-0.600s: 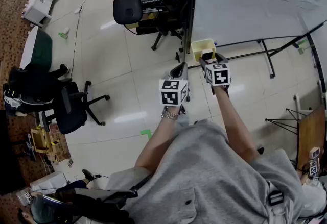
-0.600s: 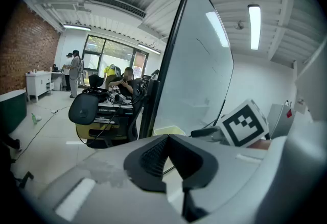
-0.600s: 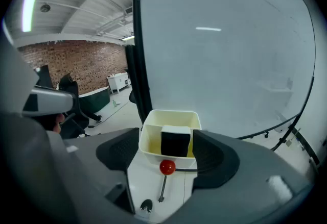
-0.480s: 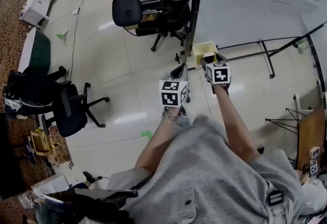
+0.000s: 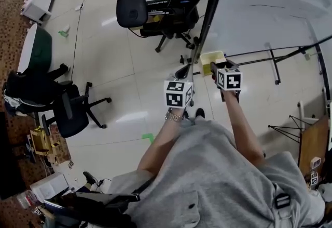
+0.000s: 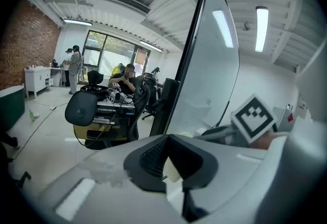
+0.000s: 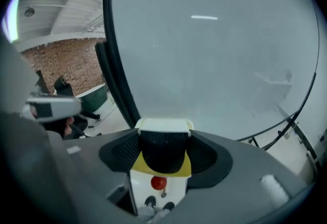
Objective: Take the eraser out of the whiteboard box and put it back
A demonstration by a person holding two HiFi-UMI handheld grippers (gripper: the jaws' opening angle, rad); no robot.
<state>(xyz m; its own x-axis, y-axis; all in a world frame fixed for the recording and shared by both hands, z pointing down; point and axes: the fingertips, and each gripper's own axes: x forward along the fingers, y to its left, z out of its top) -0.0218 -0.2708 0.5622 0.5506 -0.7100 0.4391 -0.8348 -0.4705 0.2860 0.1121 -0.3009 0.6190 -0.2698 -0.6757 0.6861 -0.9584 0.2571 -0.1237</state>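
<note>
Right gripper (image 7: 164, 150) clamped the eraser (image 7: 163, 160) wide across its sides, lower centre, just over the yellow whiteboard box (image 7: 186, 169), presumably mid-transfer. Left gripper (image 6: 164, 152) stood closed, empty.

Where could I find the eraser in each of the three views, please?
Head view: not distinguishable; it is hidden at the tips of the right tongs, beside the yellow box.
Left gripper view: not in it.
Right gripper view: low centre, the black eraser sits gripped between the tongs.
Shared landmark: the whiteboard's black edge shows in all three views.
</note>
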